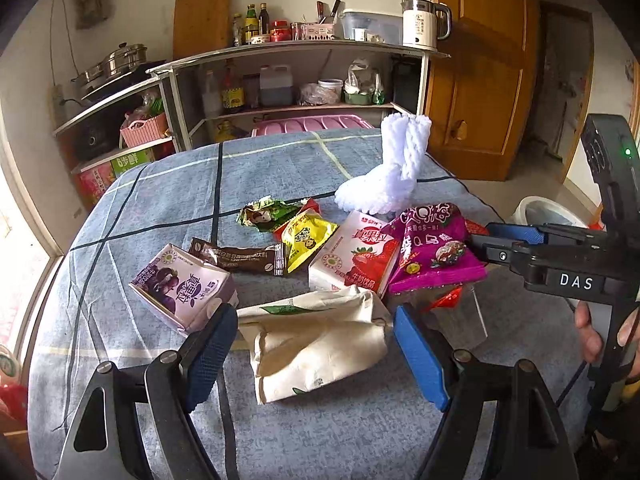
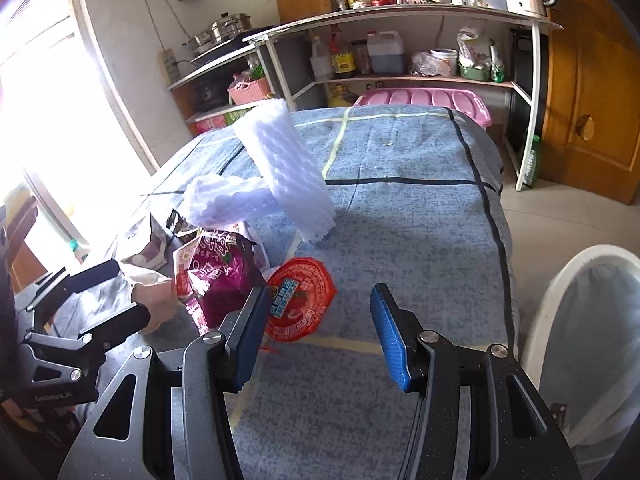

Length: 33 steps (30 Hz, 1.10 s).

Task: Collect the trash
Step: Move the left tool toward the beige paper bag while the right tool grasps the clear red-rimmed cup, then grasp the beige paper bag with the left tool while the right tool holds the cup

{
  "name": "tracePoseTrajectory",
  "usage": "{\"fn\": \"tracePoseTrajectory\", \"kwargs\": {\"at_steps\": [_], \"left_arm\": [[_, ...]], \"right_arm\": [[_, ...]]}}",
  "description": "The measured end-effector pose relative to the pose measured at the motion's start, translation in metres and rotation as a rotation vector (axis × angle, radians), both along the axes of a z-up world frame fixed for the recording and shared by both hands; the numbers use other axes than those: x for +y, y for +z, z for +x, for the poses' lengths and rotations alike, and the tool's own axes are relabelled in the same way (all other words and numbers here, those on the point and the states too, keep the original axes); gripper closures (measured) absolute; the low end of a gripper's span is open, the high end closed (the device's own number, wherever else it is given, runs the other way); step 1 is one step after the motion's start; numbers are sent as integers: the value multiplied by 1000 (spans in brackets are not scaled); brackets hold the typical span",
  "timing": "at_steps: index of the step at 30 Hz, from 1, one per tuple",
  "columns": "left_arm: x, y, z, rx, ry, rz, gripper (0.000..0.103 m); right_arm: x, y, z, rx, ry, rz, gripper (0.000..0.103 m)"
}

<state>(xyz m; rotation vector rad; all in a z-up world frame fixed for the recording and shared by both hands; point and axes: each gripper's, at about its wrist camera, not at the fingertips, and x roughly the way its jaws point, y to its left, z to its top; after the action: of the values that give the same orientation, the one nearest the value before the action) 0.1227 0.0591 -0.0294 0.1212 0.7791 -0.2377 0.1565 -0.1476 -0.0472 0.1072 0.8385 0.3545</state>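
Right now we hold both tools over a table (image 1: 280, 440) draped in a blue checked cloth, with the trash scattered across its middle. Our left gripper (image 1: 316, 344) has its jaws standing wide apart around a crumpled cream paper bag (image 1: 320, 340), which lies between the blue pads without either pad pressing on it. Just left of that bag sits a purple milk carton (image 1: 182, 286), beside the left pad. Behind it lie a brown coffee sachet (image 1: 240, 260), a yellow snack wrapper (image 1: 306, 240) and a green wrapper (image 1: 266, 214), all close together. A red strawberry milk carton (image 1: 352, 256) lies beside a magenta snack bag (image 1: 434, 248), and white foam netting (image 1: 394, 172) stands beyond them. Our right gripper (image 2: 318, 338) is also apart, nothing between its jaws but bare cloth; a round red foil lid (image 2: 300, 300) lies just beside its left pad, partly hidden by it, so we cannot tell whether the two touch. From the right wrist view the magenta snack bag (image 2: 218, 280) sits just left of that lid, and the foam netting (image 2: 280, 176) rises behind. A white bin (image 2: 592, 344) with a liner stands off the table's right edge. Shelves (image 1: 300, 76) with bottles and a kettle (image 1: 422, 24) line the wall behind.
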Motion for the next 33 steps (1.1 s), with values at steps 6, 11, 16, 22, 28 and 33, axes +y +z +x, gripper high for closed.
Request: {"fn": "tracePoseTrajectory", "kwargs": {"at_steps": [6,11,16,22,28,33], "left_arm": [[-5,-8,1,15,-20,27,23],[-18,-26,3,54,-55,82,23],[-17,-28,3,46,-43,69,23],[-12,-25,3,49,-37,58,32],[-14,-26,0,50,-50,41,42],[-17,-28,-4,68,-83,-4,59]], "right_arm": [[8,-3,1,-7,18,-21,50],[15,-11,3,18,33,-27,50],[18,-13,4,-1,51,-30,50],[15,-19,6,39,33,-22,50],[8,-22,6,57,14,-1,50],[9,-20,3,50,12,6,61]]}}
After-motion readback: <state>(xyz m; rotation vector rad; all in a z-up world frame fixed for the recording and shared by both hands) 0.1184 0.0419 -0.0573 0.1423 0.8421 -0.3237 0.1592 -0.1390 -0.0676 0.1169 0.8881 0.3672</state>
